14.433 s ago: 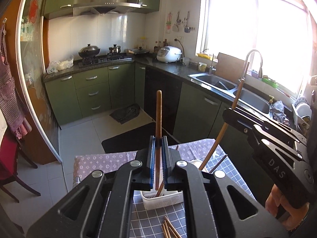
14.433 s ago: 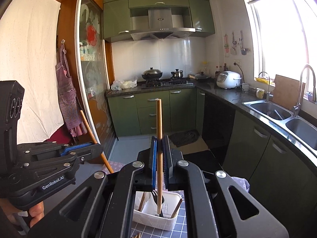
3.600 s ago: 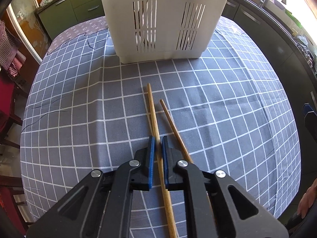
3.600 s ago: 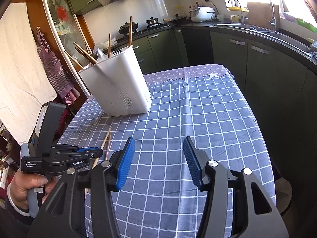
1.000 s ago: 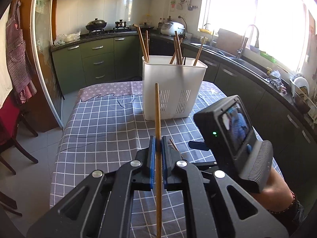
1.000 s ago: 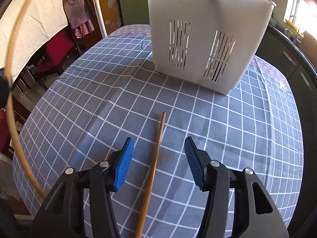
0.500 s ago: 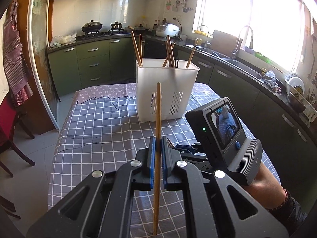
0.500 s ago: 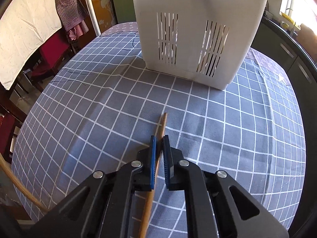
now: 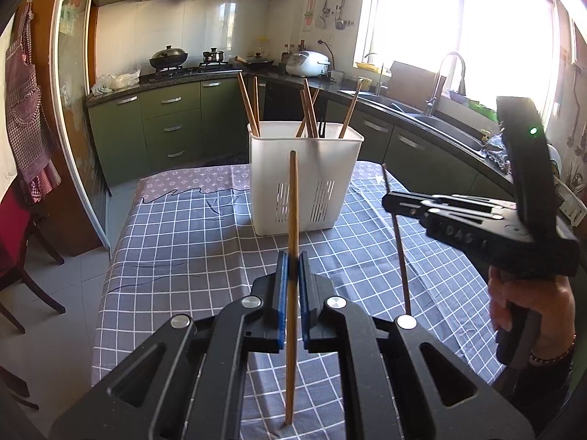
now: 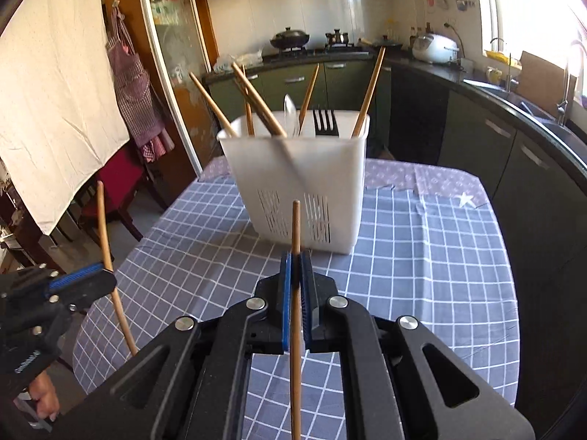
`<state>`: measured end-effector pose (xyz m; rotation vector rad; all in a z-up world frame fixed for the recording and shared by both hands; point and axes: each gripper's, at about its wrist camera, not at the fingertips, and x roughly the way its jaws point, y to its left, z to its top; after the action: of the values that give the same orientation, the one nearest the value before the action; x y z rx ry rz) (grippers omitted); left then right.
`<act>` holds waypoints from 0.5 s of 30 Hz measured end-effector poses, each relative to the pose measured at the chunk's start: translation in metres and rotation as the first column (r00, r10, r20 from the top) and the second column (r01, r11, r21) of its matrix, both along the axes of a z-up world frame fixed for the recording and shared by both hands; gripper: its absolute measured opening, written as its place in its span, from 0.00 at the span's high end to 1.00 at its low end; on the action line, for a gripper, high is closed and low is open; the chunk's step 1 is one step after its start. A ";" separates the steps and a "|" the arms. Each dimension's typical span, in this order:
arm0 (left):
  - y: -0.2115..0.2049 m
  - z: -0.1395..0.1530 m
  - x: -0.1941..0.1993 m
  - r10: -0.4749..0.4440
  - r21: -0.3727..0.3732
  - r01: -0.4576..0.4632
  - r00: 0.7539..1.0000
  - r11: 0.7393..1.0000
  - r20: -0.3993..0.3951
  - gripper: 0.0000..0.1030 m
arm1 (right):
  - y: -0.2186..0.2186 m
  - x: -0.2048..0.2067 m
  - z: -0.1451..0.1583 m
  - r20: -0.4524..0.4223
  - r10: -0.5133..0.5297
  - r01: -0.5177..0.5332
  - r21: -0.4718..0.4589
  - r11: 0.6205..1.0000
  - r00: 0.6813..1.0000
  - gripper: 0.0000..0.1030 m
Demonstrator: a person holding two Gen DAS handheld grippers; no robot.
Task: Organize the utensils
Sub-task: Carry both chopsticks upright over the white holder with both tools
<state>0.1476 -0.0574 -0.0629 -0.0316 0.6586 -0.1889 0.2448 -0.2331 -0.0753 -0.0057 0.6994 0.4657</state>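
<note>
A white slotted utensil holder stands on the checked tablecloth and shows in the right wrist view too. It holds several wooden chopsticks, a black fork and a pale spoon. My left gripper is shut on a wooden chopstick, held upright in front of the holder. My right gripper is shut on another chopstick, also upright. The right gripper shows in the left wrist view with its chopstick. The left gripper shows at the left of the right wrist view.
The table is covered by a grey-blue checked cloth. Red chairs stand to its left. Green kitchen cabinets, a stove with pots and a sink line the far walls.
My right gripper has lifted its chopstick off the cloth and now holds it upright. My left gripper still holds its chopstick upright, a little farther back from the holder.
</note>
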 end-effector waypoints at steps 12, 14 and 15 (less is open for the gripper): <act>-0.007 0.007 -0.004 -0.026 0.009 0.025 0.999 1.000 0.039 0.94 | -0.011 -0.045 0.031 0.085 0.018 -0.022 0.052 0.998 0.996 0.94; -0.007 0.009 -0.006 -0.031 0.004 0.031 0.999 1.000 0.042 0.94 | -0.013 -0.048 0.032 0.089 0.016 -0.021 0.056 0.998 0.996 0.94; -0.006 0.009 -0.007 -0.034 0.000 0.034 0.999 0.999 0.043 0.94 | -0.014 -0.050 0.033 0.090 0.014 -0.019 0.058 0.998 0.996 0.94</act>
<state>0.1408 -0.0639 -0.0540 -0.0168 0.6167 -0.2221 0.1950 -0.2475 -0.0427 0.0234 0.5981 0.4989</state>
